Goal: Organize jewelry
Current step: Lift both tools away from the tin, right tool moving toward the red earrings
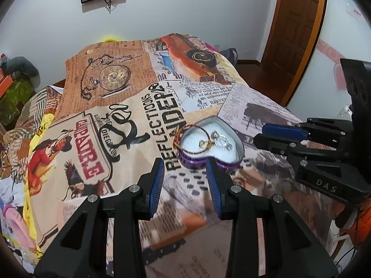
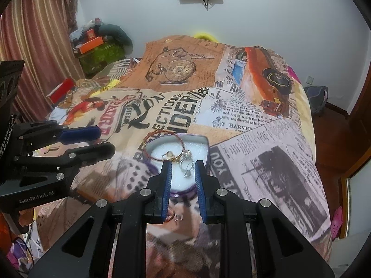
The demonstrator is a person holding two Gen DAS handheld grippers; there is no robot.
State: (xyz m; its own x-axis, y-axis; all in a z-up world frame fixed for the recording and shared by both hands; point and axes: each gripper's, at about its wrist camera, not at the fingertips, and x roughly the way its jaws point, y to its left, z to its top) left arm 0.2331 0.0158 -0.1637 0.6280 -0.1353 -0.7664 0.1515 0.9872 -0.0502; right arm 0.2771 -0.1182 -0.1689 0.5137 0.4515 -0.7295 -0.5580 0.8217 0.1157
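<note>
Jewelry (image 1: 214, 139) inside open heart-shaped tin (image 1: 240, 149) on bedspread (image 1: 129, 88)

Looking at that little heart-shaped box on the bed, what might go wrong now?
The red-gold bangle hangs over the heart box's rim, so a nudge might slide it out. The box sits on a soft bedspread and might tip. A small ring lies loose on the cloth by the right tongs, easy to lose.

1 heart-shaped tin (image 2: 204, 144) just ahead of the right gripper's (image 2: 183, 169) tips. In it: 1 red-gold bangle (image 2: 162, 134) and a tangle of silver rings (image 2: 186, 164), count unclear. 1 small ring (image 2: 178, 218) on the blanket between the fingers. 2 grippers total, left gripper (image 1: 185, 169).
</note>
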